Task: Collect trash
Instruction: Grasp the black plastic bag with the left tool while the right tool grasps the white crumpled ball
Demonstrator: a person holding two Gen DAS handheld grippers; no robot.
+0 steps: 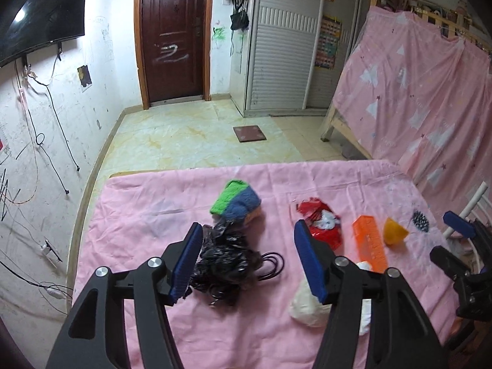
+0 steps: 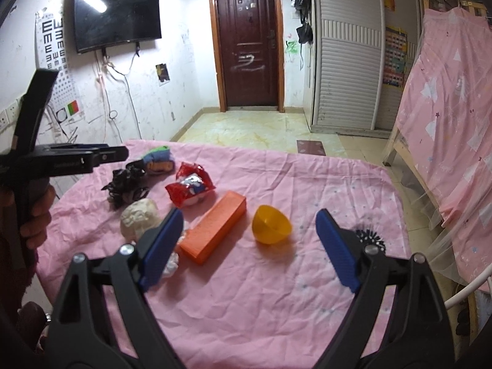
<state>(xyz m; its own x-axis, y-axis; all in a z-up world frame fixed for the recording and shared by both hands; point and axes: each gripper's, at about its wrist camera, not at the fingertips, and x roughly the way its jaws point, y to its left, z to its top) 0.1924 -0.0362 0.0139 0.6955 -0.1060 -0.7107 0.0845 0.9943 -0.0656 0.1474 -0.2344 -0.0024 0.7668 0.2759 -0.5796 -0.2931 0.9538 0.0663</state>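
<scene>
On the pink-clothed table [image 1: 153, 215] lie a crumpled black plastic bag [image 1: 221, 261], a red snack wrapper [image 1: 323, 224], a white crumpled paper ball [image 1: 307, 304], an orange box [image 1: 369, 243], a yellow half shell [image 1: 395, 230] and a green-blue cloth [image 1: 236, 201]. My left gripper [image 1: 247, 261] is open above the black bag. My right gripper [image 2: 249, 246] is open over the table, between the orange box [image 2: 215, 230] and a black spiky ball [image 2: 370, 238], just before the yellow shell [image 2: 270, 224]. The wrapper [image 2: 190, 187], paper ball [image 2: 138, 215] and black bag [image 2: 126, 184] show at the left.
A bed draped in pink sheet [image 2: 446, 123] stands to the right. A white chair frame [image 2: 467, 289] is at the table's right edge. The tiled floor [image 1: 200, 135], a door [image 1: 172, 30] and a wardrobe [image 1: 283, 46] lie beyond. Cables hang on the left wall [image 1: 46, 123].
</scene>
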